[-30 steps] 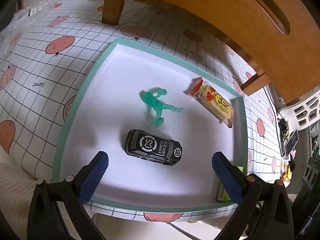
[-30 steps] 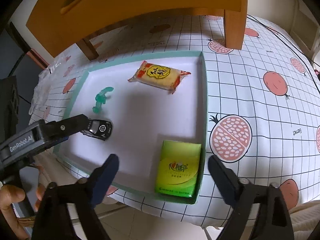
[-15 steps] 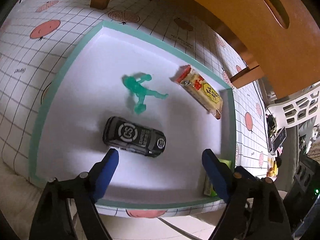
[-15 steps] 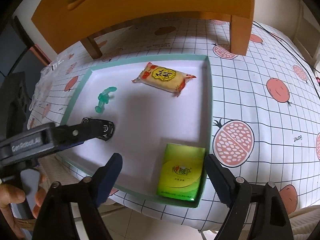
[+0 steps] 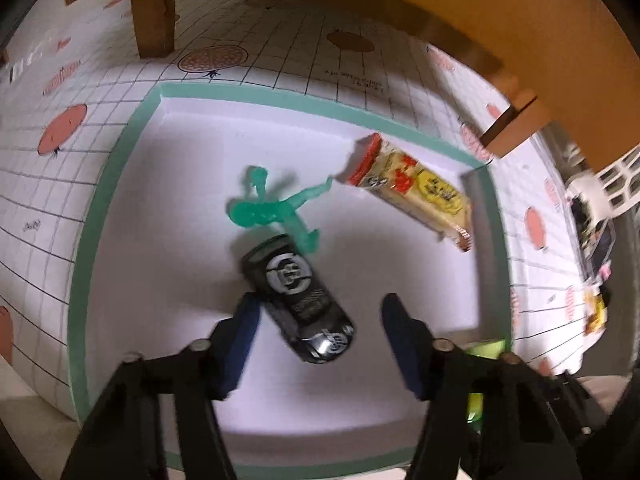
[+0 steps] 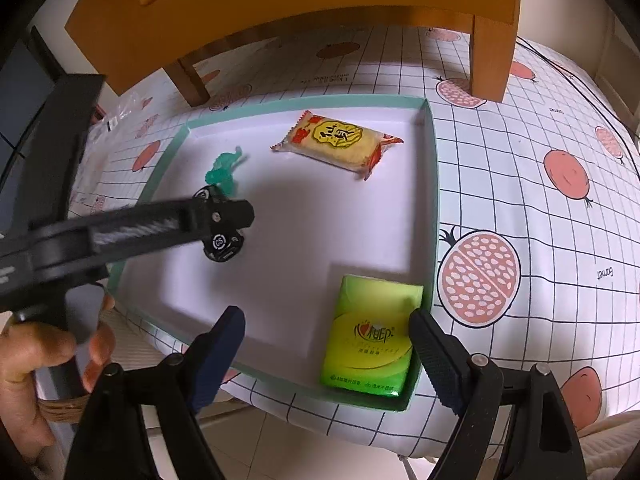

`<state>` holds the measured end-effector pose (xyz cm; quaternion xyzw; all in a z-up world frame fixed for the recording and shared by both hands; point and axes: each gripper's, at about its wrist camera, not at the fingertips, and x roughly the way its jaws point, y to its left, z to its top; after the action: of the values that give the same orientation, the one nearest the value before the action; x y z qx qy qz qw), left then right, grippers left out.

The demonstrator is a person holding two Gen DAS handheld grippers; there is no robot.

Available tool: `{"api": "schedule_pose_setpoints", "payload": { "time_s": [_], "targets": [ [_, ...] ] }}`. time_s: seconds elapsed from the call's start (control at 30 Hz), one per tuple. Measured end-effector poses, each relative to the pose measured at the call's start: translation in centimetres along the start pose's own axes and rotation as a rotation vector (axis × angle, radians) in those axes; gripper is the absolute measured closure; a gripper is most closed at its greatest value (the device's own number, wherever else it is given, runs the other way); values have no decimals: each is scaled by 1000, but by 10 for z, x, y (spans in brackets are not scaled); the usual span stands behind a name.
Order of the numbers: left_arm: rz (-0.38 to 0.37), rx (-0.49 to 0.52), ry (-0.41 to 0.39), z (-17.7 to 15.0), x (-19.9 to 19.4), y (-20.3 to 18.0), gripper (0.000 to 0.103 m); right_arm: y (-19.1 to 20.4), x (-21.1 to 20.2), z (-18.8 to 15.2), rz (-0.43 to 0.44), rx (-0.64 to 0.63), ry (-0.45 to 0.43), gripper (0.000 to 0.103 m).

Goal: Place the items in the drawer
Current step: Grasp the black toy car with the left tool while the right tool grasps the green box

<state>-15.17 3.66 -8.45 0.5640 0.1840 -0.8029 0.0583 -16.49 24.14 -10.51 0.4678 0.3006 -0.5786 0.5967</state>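
A white tray with a teal rim [image 5: 120, 152] [image 6: 434, 200] lies on the tablecloth. In it are a black toy car [image 5: 298, 296] [image 6: 222, 246], a green plastic figure [image 5: 272, 208] [image 6: 224, 168], a yellow snack packet [image 5: 416, 192] [image 6: 338, 142] and a green box [image 6: 370, 340] [image 5: 486, 348]. My left gripper [image 5: 320, 312] [image 6: 224, 216] is open and straddles the car, its left pad close against the car's side. My right gripper [image 6: 326, 328] is open low over the tray's near edge, with the green box between its fingers but not touched.
A wooden drawer unit [image 6: 304, 4] [image 5: 500, 16] on legs stands behind the tray, over the pomegranate-print cloth [image 6: 540, 208]. A hand [image 6: 36, 360] holds the left gripper's handle at the left. Clutter and a white basket [image 5: 612, 188] sit off the table's right.
My left gripper has moved forward and down over the car and narrowed its opening around it. The car now lies turned and nearer the figure. My right gripper has crept closer to the green box.
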Motion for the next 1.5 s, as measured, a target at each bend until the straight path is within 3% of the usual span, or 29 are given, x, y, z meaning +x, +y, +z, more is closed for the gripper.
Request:
{"api": "schedule_pose_setpoints", "payload": {
  "time_s": [0.1,0.47,0.63,0.83,1.0,1.27,1.5],
  "targets": [
    [19,14,-9,-2,-1,1,54,0,0,0,-2,3,0,18],
    [-16,27,42,-23,-11,2,63,2,4,0,13,-7,21,17],
    [-16,-17,43,-26,-15,14,64,8,1,0,84,-11,11,18],
    [-38,-47,10,-29,-24,23,64,2,4,0,44,19,18,21],
    [-33,-46,-2,-28,-21,24,64,-1,9,1,32,18,33,27],
    [28,20,-32,-22,-17,15,64,11,23,-2,-46,-62,66,49],
    [35,24,-42,-20,-15,14,64,12,22,-2,-48,-64,62,50]
  ]
}}
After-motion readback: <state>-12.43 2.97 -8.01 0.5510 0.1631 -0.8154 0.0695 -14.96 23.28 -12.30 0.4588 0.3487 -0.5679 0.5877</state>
